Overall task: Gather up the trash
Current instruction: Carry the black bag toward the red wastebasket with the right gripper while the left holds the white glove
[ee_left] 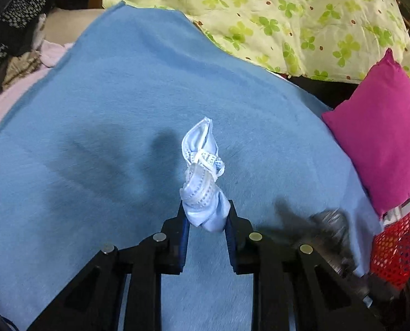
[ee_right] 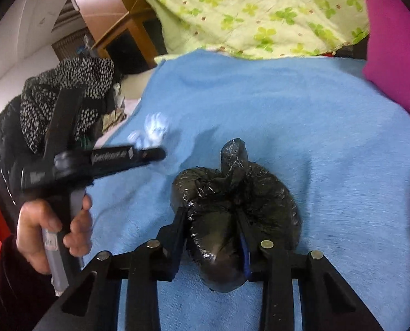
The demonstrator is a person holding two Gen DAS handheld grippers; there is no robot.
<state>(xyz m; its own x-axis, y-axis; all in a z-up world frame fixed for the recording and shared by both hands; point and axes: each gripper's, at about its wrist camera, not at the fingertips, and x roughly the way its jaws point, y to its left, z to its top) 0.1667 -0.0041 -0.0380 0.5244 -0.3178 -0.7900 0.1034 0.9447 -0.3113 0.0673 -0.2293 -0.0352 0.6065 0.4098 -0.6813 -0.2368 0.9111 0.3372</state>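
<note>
My left gripper (ee_left: 206, 216) is shut on a crumpled pale blue face mask (ee_left: 202, 171) and holds it upright just above the blue blanket (ee_left: 122, 110). In the right wrist view the mask (ee_right: 153, 129) shows blurred beyond the left gripper's black body (ee_right: 94, 162), held in a hand. My right gripper (ee_right: 213, 220) is shut on a knotted black plastic bag (ee_right: 232, 201) that rests on the blue blanket (ee_right: 315, 127). A blurred dark shape (ee_left: 332, 226) at the lower right of the left wrist view is too smeared to name.
A green clover-print quilt (ee_left: 287, 13) lies at the back. A magenta pillow (ee_left: 381, 138) is at the right, with a red mesh basket (ee_left: 395, 251) below it. Black-and-white patterned clothing (ee_right: 66, 96) is piled at the left. A wooden table (ee_right: 127, 30) stands behind.
</note>
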